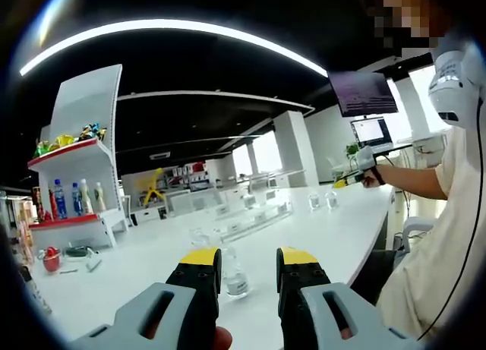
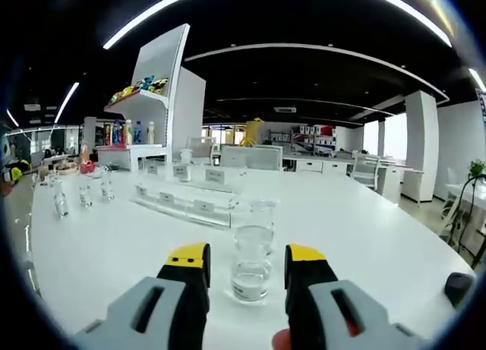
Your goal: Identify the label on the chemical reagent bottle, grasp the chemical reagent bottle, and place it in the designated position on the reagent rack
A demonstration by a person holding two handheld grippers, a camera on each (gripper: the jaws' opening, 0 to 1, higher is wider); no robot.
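Clear glass reagent bottle (image 2: 250,263), cylindrical

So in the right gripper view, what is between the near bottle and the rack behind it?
A second clear bottle stands between the near bottle and the rack; otherwise bare white table.

white desk (image 2: 395,236) | white display shelf (image 1: 83,175) holding colourful bottles (image 1: 76,198) | dark wall monitor (image 1: 363,92) | curved ceiling light strip (image 1: 190,27)
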